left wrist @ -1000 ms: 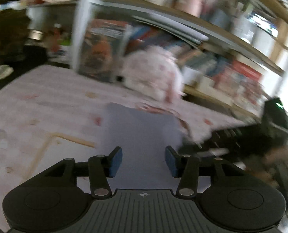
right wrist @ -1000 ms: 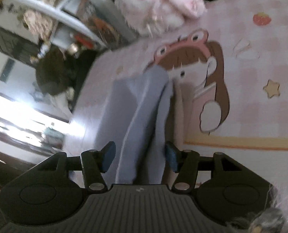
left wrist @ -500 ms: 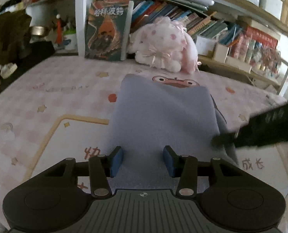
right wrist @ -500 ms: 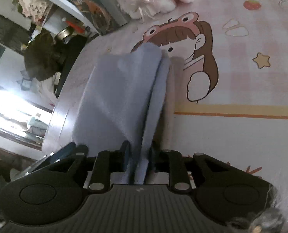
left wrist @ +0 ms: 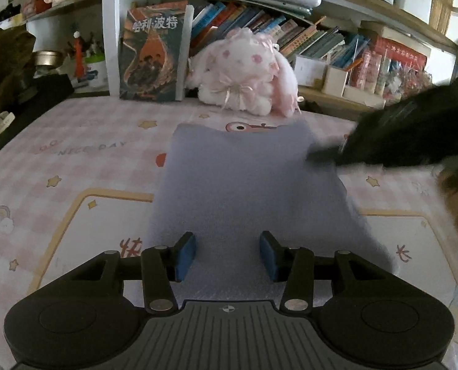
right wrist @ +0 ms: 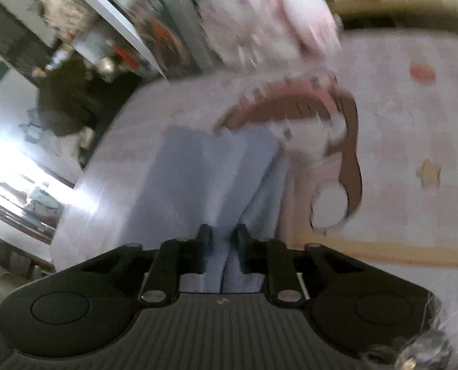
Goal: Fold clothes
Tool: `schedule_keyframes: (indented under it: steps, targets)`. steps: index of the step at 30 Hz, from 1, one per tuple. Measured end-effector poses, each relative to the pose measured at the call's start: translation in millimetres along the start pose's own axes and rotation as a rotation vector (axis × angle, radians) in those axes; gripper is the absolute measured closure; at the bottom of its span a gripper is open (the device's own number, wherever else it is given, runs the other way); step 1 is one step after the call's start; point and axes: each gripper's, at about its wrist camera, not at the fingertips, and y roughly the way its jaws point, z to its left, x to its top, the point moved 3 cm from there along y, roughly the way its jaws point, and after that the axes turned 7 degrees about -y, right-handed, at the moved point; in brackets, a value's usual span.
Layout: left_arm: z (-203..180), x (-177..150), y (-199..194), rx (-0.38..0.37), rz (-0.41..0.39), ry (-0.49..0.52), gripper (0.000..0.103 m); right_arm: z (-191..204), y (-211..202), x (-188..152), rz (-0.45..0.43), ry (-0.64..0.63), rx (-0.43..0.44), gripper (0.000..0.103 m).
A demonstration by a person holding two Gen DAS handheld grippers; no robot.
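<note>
1. Left wrist view is showing the blue-grey garment [left wrist: 244, 191] lying spread on the pink printed mat [left wrist: 74, 160], in front of the plush toy [left wrist: 244, 83] and the bookshelf [left wrist: 306, 40]. A second ago this view was smeared; now it is sharp, with the cloth filling the middle.
2. Left gripper [left wrist: 227, 256] is hovering over the near edge of the garment, its jaws standing partly apart and the blue pads [left wrist: 185, 254] pressing on nothing.
3. Right gripper [right wrist: 221, 240] has just been closing, and its jaws are now pinching a raised fold at the garment's side edge, where a second ago they were standing wide around it.
4. That grip is suggesting that the fold is just beginning: the right side is ready to be lifted across, while the left side is not yet being held.
</note>
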Motion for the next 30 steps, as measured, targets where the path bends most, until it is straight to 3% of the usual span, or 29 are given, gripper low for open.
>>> schedule_keyframes:
  steps: [1, 3, 4, 6, 9, 10, 12, 16, 19, 25, 30]
  targets:
    - [1, 0, 1, -0.001, 0.006, -0.01, 0.059, 5, -8, 0, -0.043, -0.044, 0.003, 0.098]
    - [2, -1, 4, 0.0, 0.013, -0.011, 0.058, 12, -18, -2, -0.094, -0.123, -0.016, 0.1]
    - [2, -2, 4, 0.001, 0.012, -0.004, 0.058, 9, -13, -3, -0.067, -0.129, -0.057, 0.1]
    - [1, -2, 4, 0.004, 0.015, 0.005, 0.057, -18, 12, -10, 0.077, -0.044, -0.136, 0.1]
    - [1, -2, 4, 0.002, 0.017, 0.009, 0.056, -41, 15, -14, 0.094, 0.093, -0.083, 0.099]
    - [1, -2, 4, 0.002, 0.016, 0.01, 0.056, -44, 9, -13, 0.081, 0.127, -0.07, 0.095]
    - [1, -3, 4, 0.003, 0.014, 0.013, 0.056, -42, 0, -9, 0.055, 0.155, -0.053, 0.064]
    - [0, -2, 5, 0.007, 0.017, 0.013, 0.055, -14, -10, 2, 0.002, 0.037, -0.06, 0.064]
    - [0, -2, 5, 0.007, 0.018, 0.014, 0.055, 6, 2, -2, 0.027, -0.07, -0.054, 0.065]
    - [-3, -3, 1, 0.029, 0.014, 0.043, 0.054, 1, 28, -14, 0.089, -0.177, -0.147, 0.068]
    - [5, -4, -18, 0.051, -0.019, 0.004, 0.054, 11, 6, -11, 0.025, -0.271, -0.241, 0.067]
